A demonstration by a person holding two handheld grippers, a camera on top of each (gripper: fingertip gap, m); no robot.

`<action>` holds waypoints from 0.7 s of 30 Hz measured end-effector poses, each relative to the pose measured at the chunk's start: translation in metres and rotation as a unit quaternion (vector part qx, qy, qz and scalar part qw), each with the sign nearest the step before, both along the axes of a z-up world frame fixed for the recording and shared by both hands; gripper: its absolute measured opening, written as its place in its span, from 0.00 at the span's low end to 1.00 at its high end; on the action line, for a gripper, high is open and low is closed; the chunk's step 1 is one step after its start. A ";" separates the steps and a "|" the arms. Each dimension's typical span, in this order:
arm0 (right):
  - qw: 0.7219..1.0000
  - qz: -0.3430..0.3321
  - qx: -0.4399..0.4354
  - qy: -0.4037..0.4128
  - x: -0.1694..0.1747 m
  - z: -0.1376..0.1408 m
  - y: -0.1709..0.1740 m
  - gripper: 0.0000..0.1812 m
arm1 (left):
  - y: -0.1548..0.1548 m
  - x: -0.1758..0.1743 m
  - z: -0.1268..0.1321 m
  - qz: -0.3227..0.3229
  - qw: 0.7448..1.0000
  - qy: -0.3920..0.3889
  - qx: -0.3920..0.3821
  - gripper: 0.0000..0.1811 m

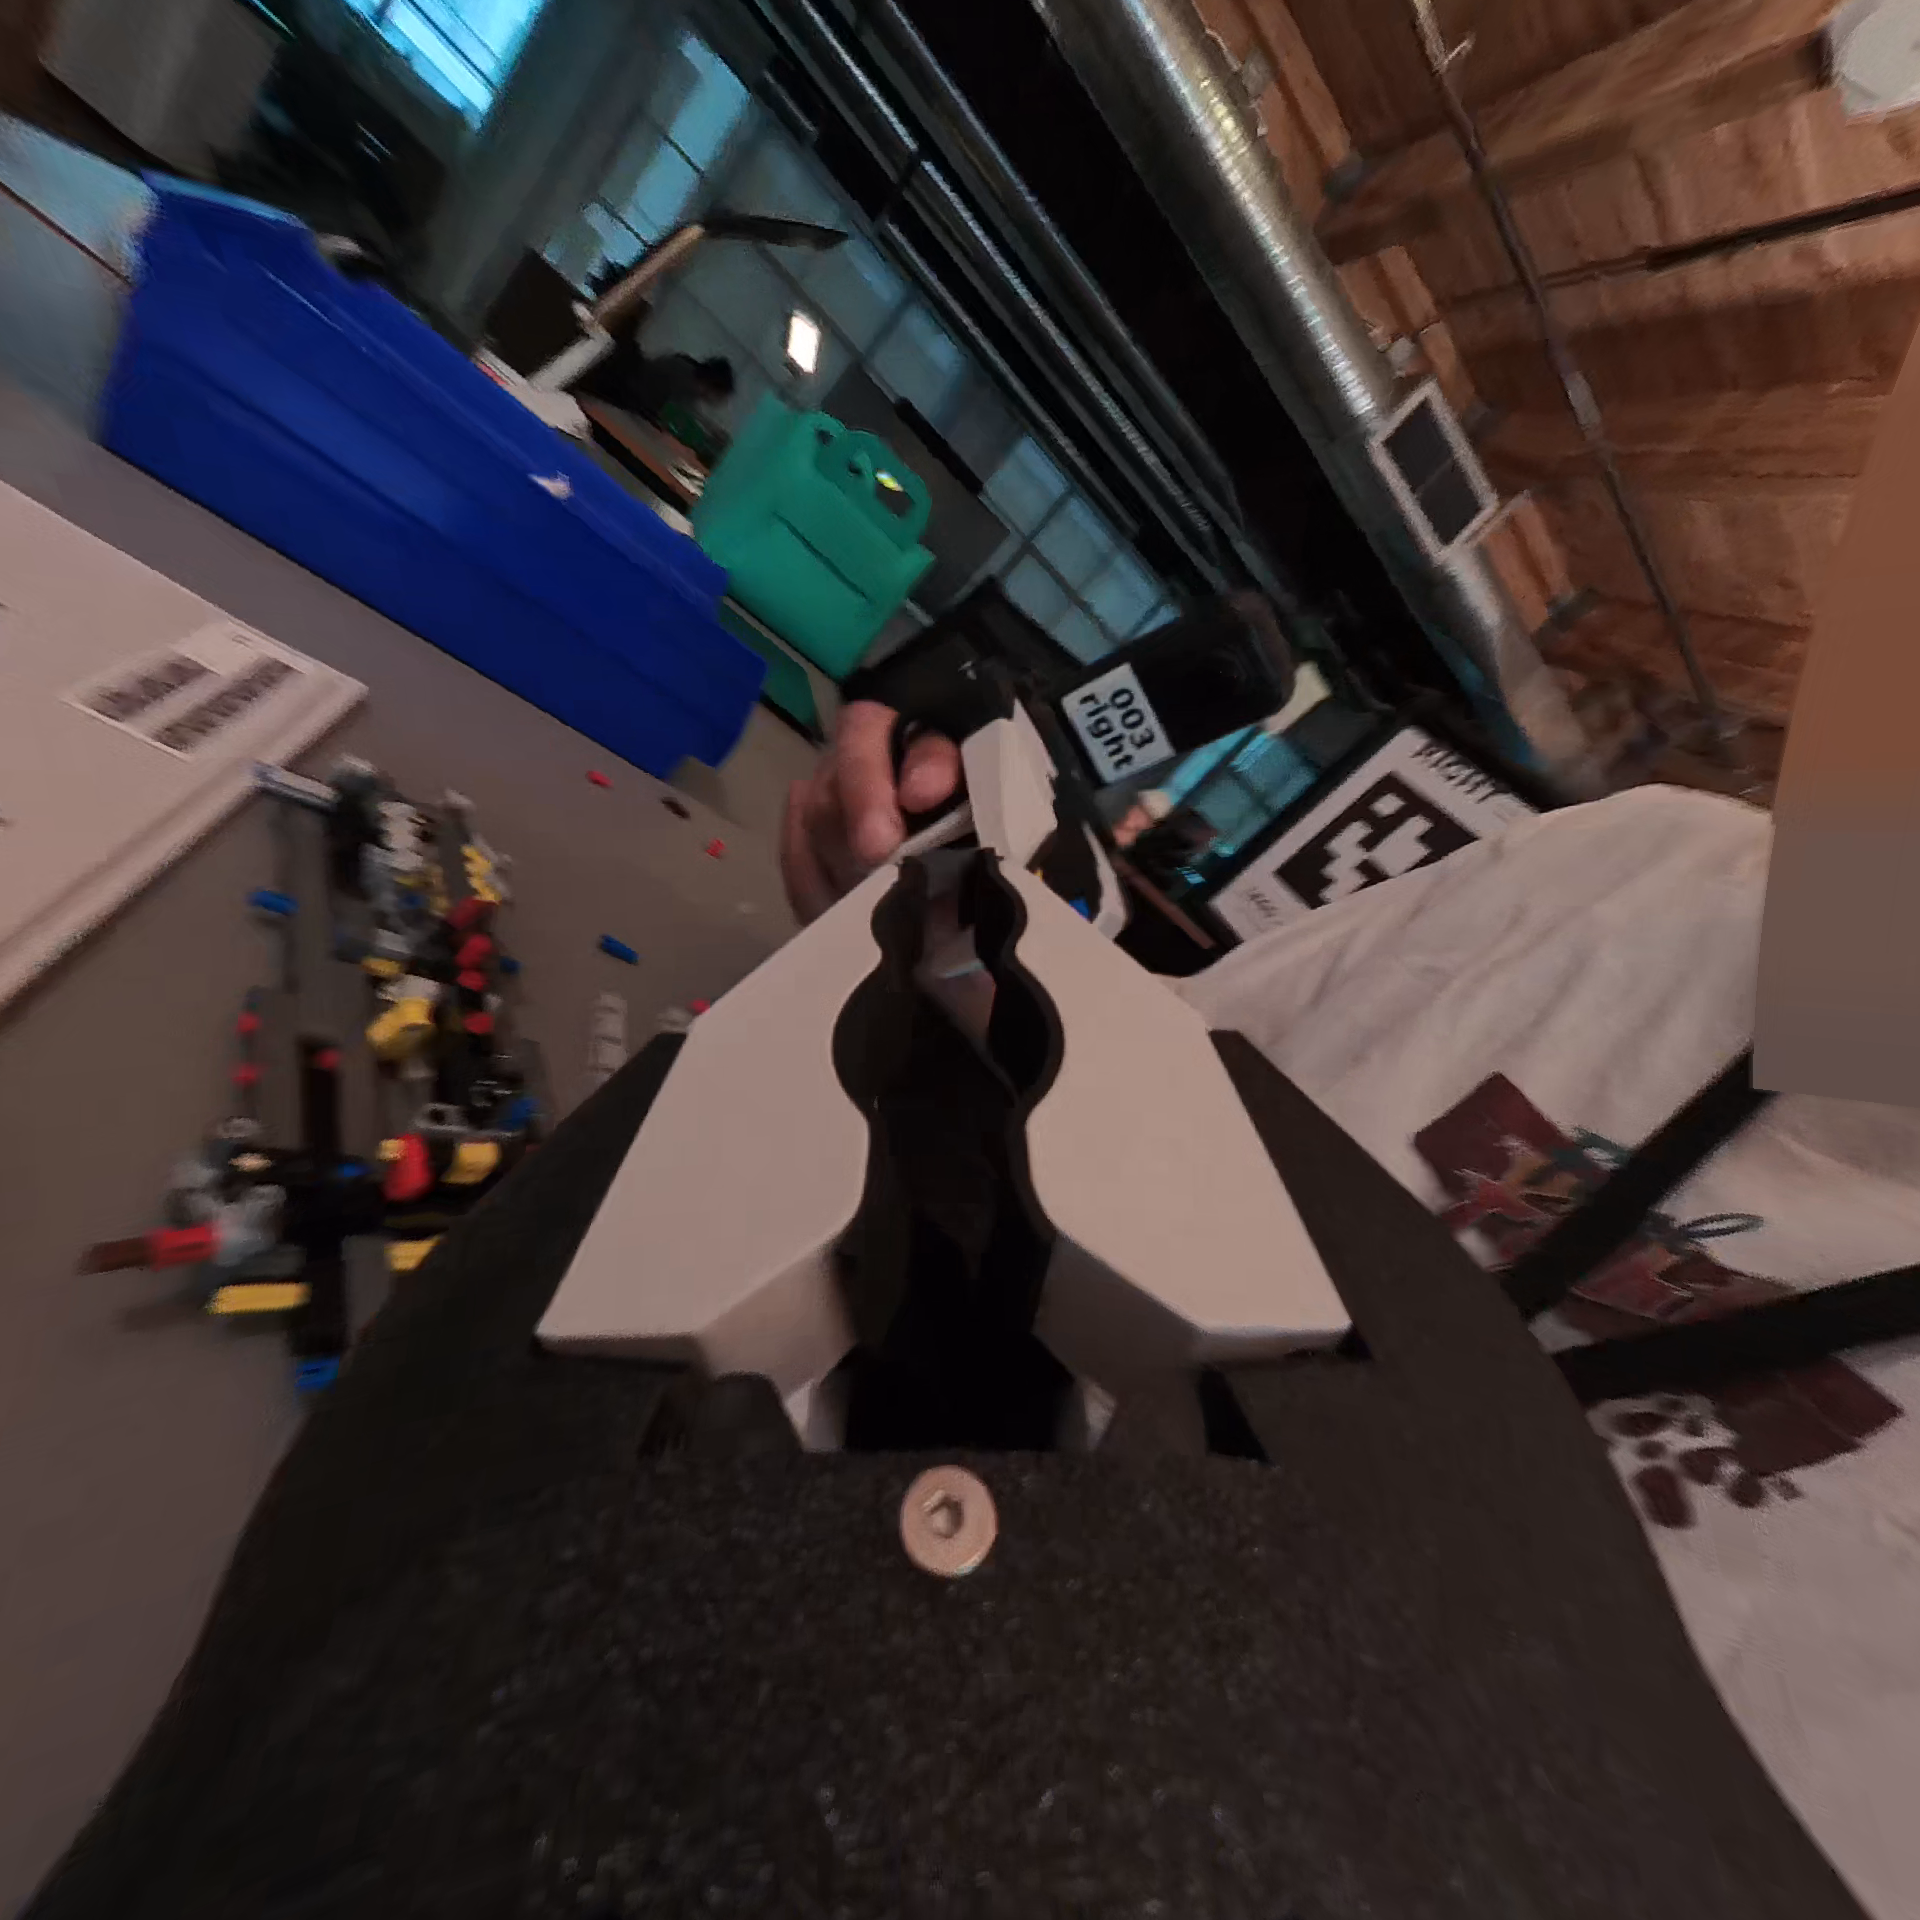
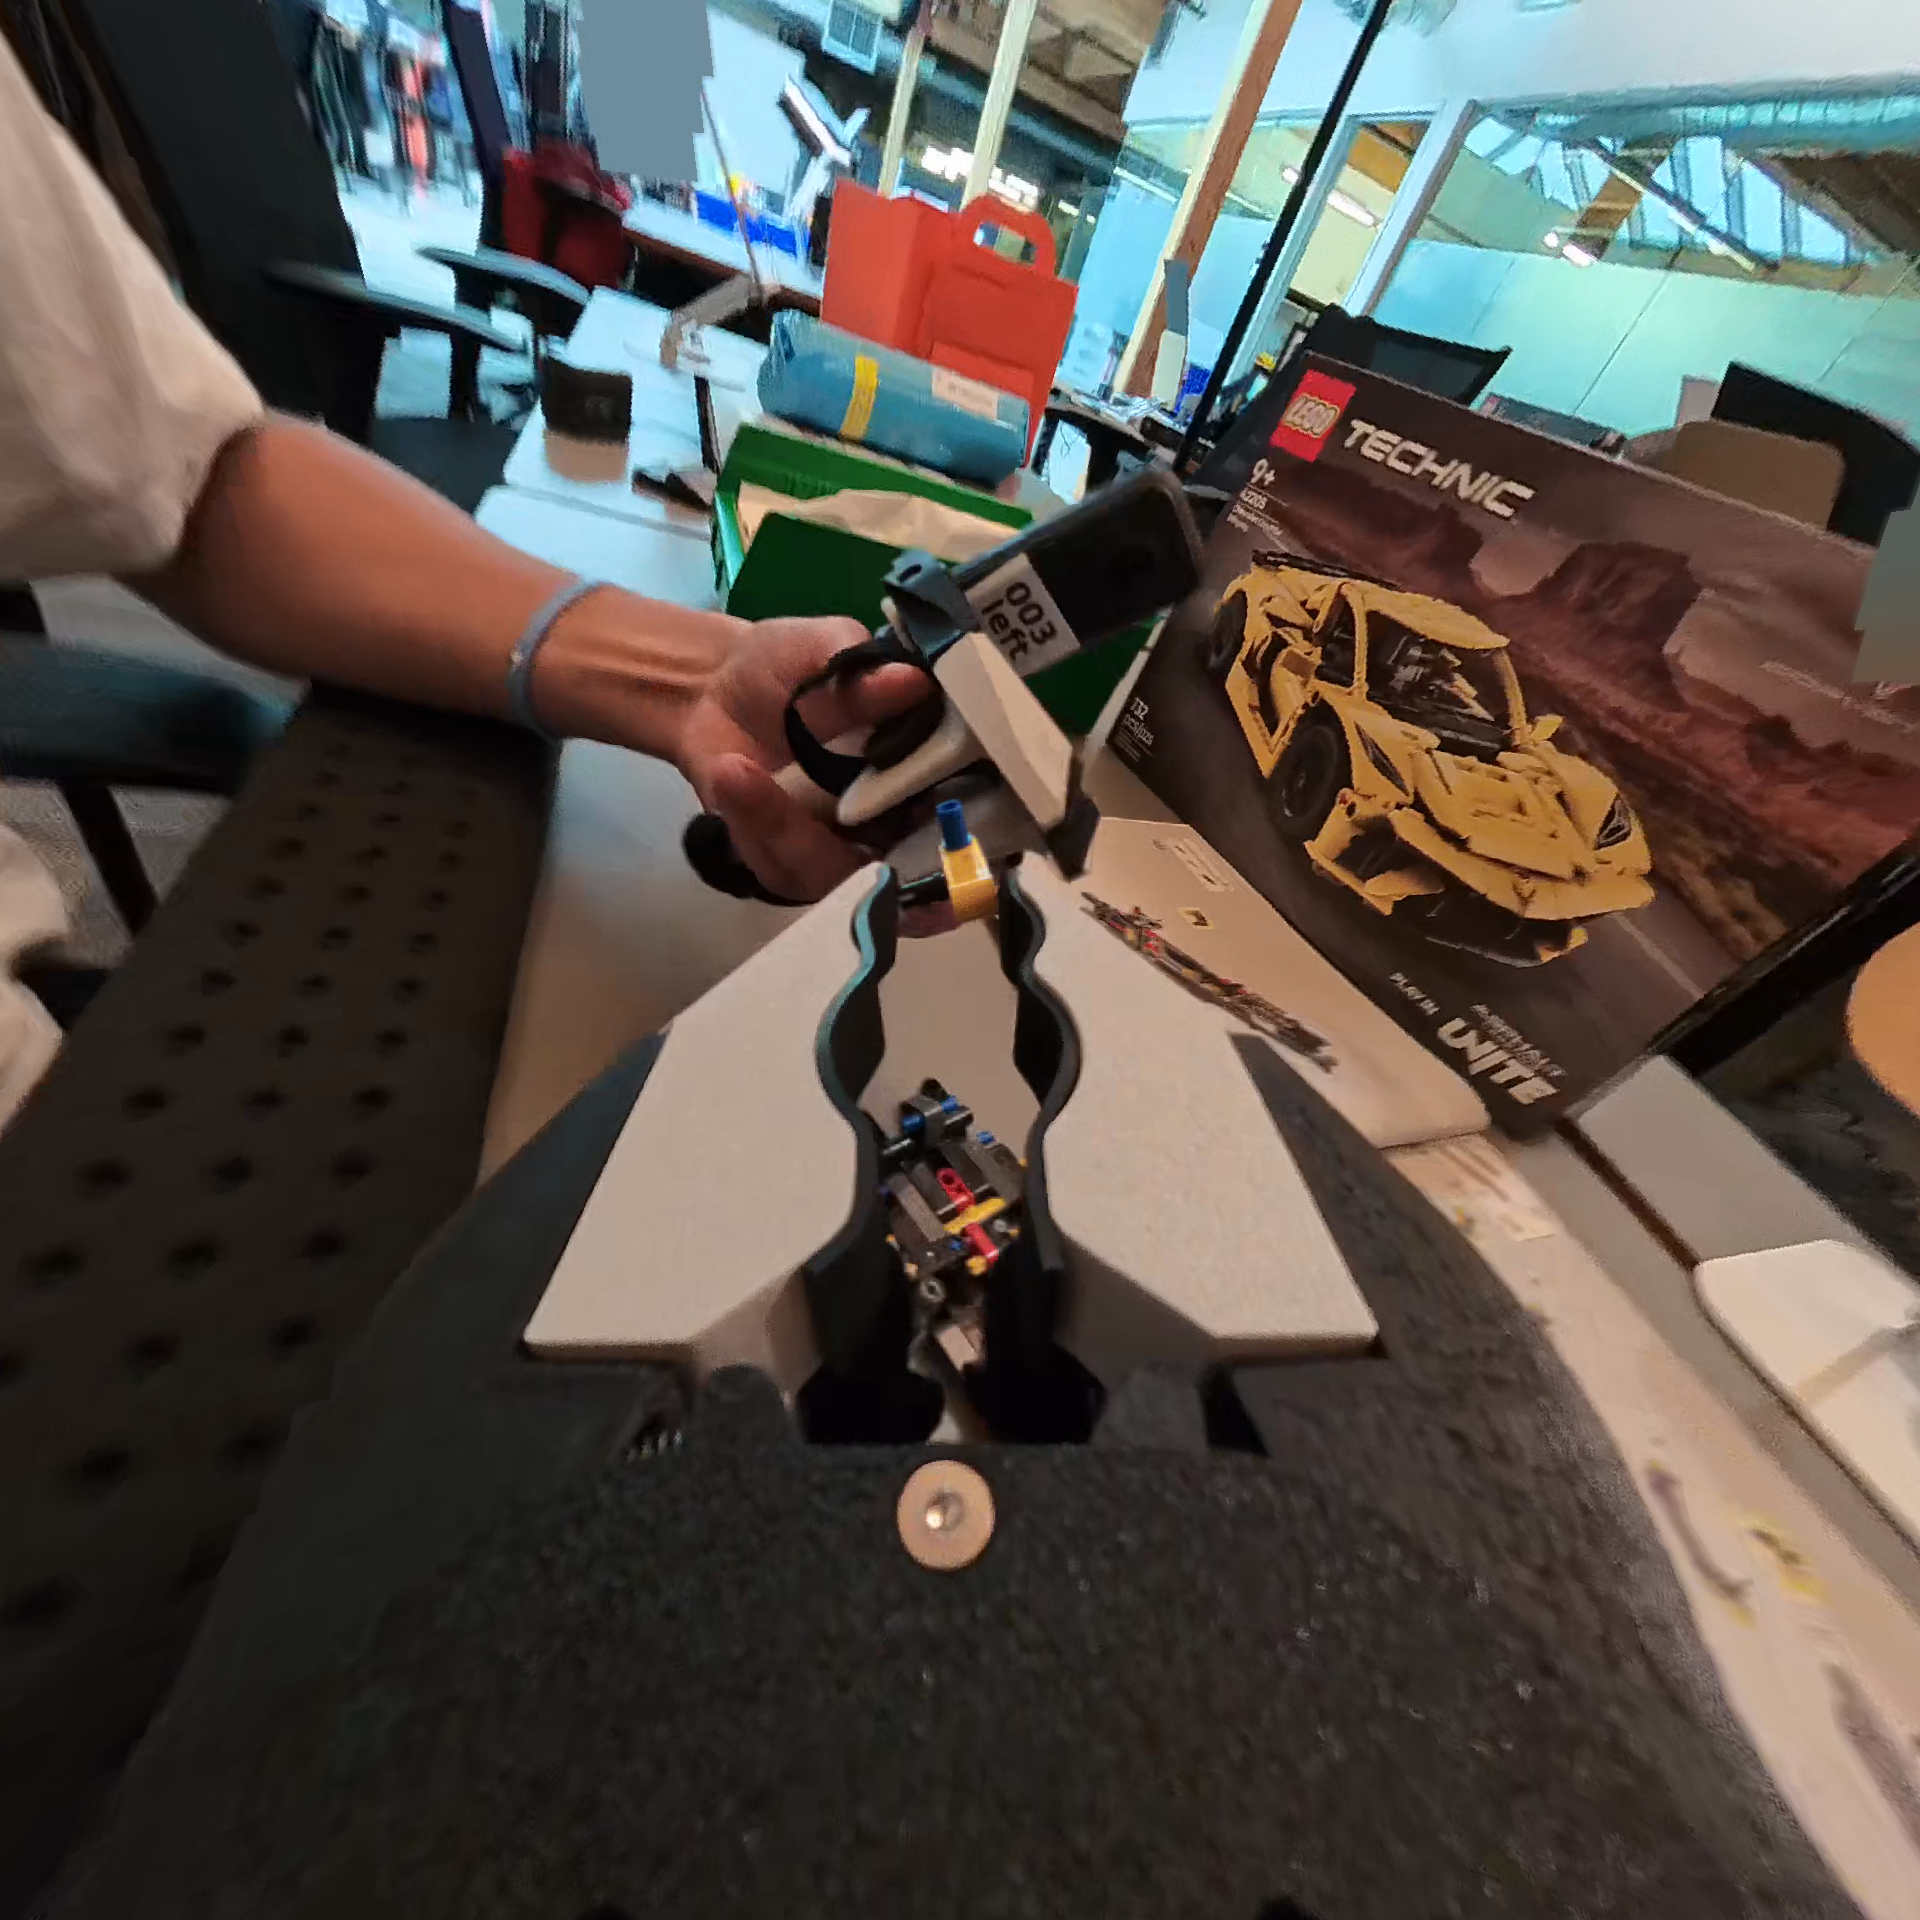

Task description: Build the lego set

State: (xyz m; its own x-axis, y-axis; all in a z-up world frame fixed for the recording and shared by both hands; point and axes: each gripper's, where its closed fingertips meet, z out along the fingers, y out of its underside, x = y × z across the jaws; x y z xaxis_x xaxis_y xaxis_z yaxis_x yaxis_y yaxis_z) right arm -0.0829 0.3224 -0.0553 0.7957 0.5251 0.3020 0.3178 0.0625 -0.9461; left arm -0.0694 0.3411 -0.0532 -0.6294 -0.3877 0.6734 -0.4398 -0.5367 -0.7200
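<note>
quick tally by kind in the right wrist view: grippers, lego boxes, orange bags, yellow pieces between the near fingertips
grippers: 2 (right gripper, left gripper)
lego box: 1
orange bag: 1
yellow piece: 1
total: 5

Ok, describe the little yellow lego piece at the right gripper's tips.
A small, boxy yellow plastic lego connector, with a blue pin standing on top and a black pin jutting sideways. It hangs above the table, apparently pinched between the right gripper's fingertips. The left gripper's tip is close behind; contact unclear.
</note>
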 end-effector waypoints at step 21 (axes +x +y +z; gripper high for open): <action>0.978 0.098 -0.100 0.154 -0.009 -0.014 -0.009 0.10 | -0.034 -0.017 -0.018 0.064 0.903 -0.205 0.372 0.04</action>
State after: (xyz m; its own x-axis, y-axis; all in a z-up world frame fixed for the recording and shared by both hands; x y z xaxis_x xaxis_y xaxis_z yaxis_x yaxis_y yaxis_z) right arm -0.0920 0.3133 -0.0692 0.7111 0.7005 -0.0603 0.0162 -0.1021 -0.9946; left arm -0.0866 0.3072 -0.0716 -0.6847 -0.7240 -0.0836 -0.0227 0.1358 -0.9905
